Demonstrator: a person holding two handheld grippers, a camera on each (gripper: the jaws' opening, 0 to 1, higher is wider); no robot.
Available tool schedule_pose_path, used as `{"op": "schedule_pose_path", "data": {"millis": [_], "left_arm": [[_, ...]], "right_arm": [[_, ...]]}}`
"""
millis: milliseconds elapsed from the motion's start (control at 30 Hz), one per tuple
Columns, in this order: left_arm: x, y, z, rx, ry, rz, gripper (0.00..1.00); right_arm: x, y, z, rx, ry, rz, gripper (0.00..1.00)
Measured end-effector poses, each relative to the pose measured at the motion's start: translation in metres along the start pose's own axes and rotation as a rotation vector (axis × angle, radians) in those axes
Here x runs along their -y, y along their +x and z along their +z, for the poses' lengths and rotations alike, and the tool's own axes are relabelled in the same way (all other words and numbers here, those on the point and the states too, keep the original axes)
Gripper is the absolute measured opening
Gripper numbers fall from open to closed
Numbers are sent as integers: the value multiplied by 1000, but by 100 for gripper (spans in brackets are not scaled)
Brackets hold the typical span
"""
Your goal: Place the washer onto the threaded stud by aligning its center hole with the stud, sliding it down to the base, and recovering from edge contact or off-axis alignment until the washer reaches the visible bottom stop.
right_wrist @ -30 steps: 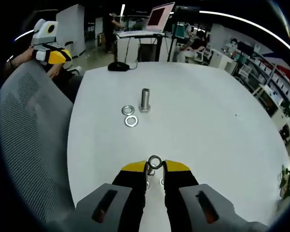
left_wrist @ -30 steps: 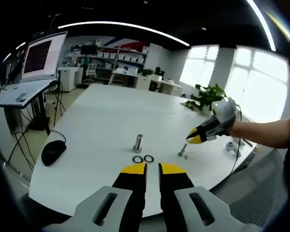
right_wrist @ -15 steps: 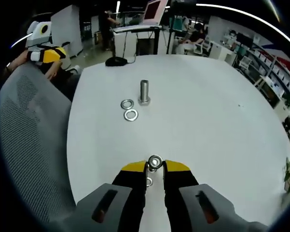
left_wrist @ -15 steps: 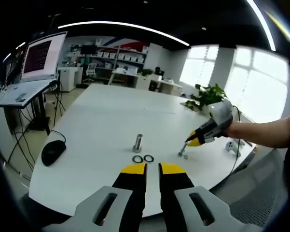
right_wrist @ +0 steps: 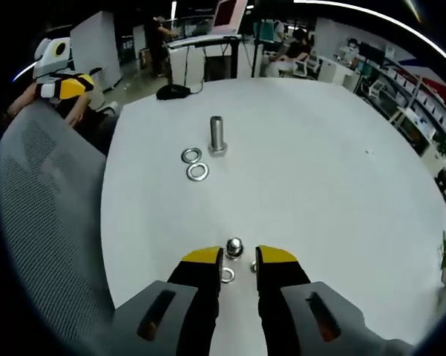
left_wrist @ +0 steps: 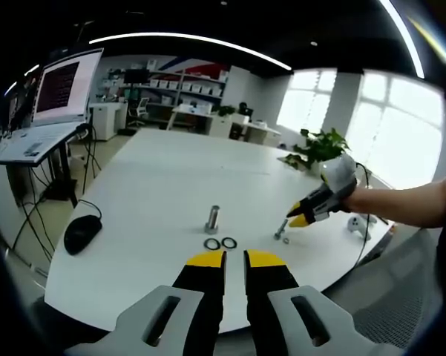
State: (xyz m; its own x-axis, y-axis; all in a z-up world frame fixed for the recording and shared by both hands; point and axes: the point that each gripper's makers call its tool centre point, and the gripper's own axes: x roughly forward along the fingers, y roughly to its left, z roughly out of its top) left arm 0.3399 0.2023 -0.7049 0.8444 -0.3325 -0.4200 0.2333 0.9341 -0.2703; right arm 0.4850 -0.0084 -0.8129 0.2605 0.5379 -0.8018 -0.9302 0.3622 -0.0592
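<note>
In the right gripper view my right gripper [right_wrist: 239, 257] stands open, its yellow-tipped jaws either side of a short stud's shiny top [right_wrist: 234, 247] without gripping it. A washer [right_wrist: 228, 276] lies low by that stud's foot; whether it rings the stud I cannot tell. Farther off stands a tall threaded stud [right_wrist: 217, 136] with two loose washers [right_wrist: 198, 172] beside it. In the left gripper view my left gripper [left_wrist: 234, 259] hangs shut and empty over the near table edge, short of the tall stud [left_wrist: 212, 220] and its washers [left_wrist: 211, 244]. The right gripper [left_wrist: 300, 216] hovers at the short stud [left_wrist: 280, 231].
The white table [left_wrist: 156, 185] has a black mouse [left_wrist: 82, 232] at its left edge, and a laptop [left_wrist: 59, 96] on a stand beyond. A grey mesh chair back [right_wrist: 44, 215] stands close on the left of the right gripper view. A plant [left_wrist: 320, 148] sits at the far right.
The right gripper's jaws have parted and no longer pinch the washer held over the short stud; the stud's top now shows between them. The left gripper has stayed still.
</note>
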Motion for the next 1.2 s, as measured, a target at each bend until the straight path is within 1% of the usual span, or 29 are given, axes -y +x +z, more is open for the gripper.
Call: {"op": "schedule_pose_path", "data": {"millis": [200,600,667,700,733,867,1200], "left_arm": [[0,0,0,-2,0,0,7],[-1,0,-1,-3,0,0,7],[-1,0,-1,-4,0,0,7],[0,0,-1,-4,1,0,7],[0,0,-1,-5,1,0,7],[0,0,-1,-6,1,-1,7],[0,0,-1,-9,1,0,7]], "right_arm": [[-2,3,-14,-35,10,8,19],[-11,13,-29,-83,24,37,19],[-12,16,-33,-88,43,48,19],[-14,17,-35,-87,74,57,19],[-13,18,-37,-88,81,60,19],[-14,22,-41,-94,99,61,19],[-16,29,-51,-119,104,47,19]]}}
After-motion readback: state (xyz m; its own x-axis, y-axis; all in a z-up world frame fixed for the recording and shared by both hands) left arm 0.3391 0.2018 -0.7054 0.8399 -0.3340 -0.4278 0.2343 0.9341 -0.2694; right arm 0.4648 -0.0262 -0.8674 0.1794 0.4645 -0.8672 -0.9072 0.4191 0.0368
